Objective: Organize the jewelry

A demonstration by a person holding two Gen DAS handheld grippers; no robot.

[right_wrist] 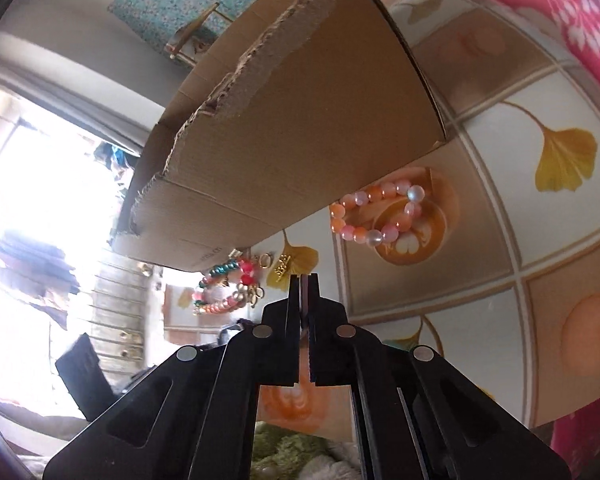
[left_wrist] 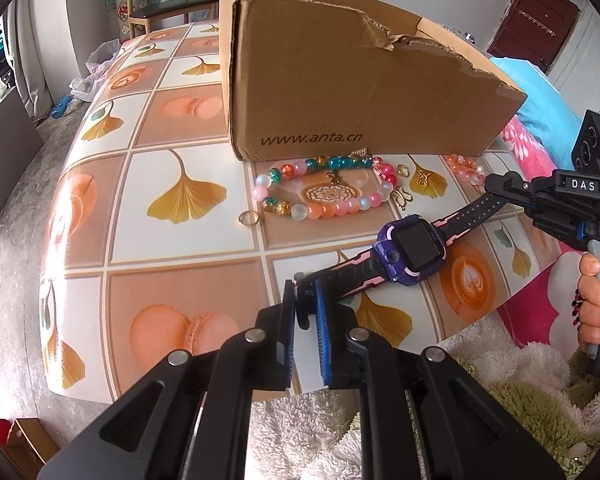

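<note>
A purple smartwatch (left_wrist: 414, 246) with a black and pink strap hangs stretched between the two grippers, above the patterned tablecloth (left_wrist: 180, 128). My left gripper (left_wrist: 304, 292) is shut on its near strap end. My right gripper (left_wrist: 494, 186), held by a hand (left_wrist: 596, 304), meets the far strap end. In the right wrist view its jaws (right_wrist: 304, 278) stand shut with a thin pinkish strip between them. A multicoloured bead bracelet (left_wrist: 320, 208) (right_wrist: 220, 304) and an orange-pink bead bracelet (left_wrist: 466, 168) (right_wrist: 376, 216) lie in front of the cardboard box (left_wrist: 340, 88) (right_wrist: 300, 128).
A gold ring (left_wrist: 248, 219) and small gold charms (left_wrist: 402, 196) (right_wrist: 282, 270) lie by the bracelets. The box has a torn top edge. A pink flowered blanket (left_wrist: 540, 308) and fluffy fabric (left_wrist: 520, 396) sit at the table's near right edge. A chair (left_wrist: 160, 4) stands behind the table.
</note>
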